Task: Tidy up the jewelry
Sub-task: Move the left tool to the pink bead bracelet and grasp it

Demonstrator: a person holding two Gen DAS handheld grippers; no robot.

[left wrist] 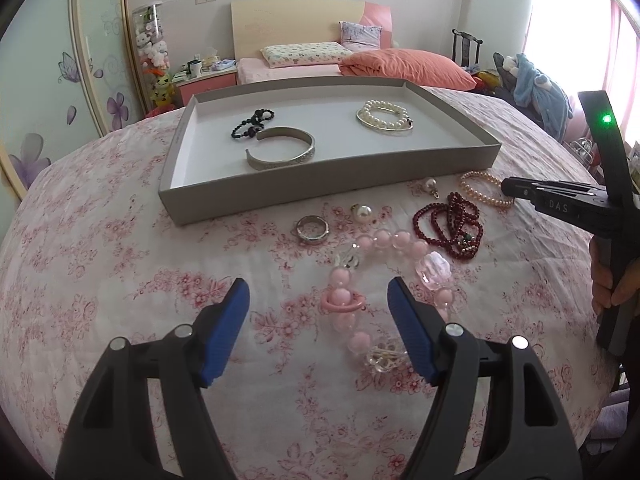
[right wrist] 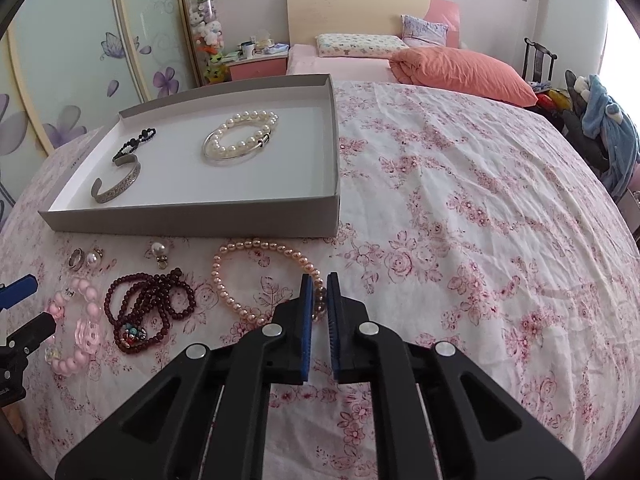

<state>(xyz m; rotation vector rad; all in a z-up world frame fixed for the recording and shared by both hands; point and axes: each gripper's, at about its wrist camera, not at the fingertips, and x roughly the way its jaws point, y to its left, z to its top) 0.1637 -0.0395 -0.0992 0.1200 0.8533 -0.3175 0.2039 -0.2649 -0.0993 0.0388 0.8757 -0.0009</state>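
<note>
From the left wrist view, the left gripper (left wrist: 318,300) is hanging with its jaws released and spread wide over the pink bead bracelet (left wrist: 394,280), which is lying on the flowered bedspread (left wrist: 120,260) without touching the pads. Beyond it, the grey tray (left wrist: 320,196) is holding a silver cuff (left wrist: 282,150), a black bead bracelet (left wrist: 252,123) and a pearl bracelet (left wrist: 384,118). A silver ring (left wrist: 313,230) and a dark red bead strand (left wrist: 450,222) are lying just in front of the tray's near edge.

From the right wrist view, the right gripper (right wrist: 319,284) is clenching its jaws on the near right side of the peach pearl bracelet (right wrist: 240,280), which is resting on the bedspread close to the tray's near right corner.
</note>
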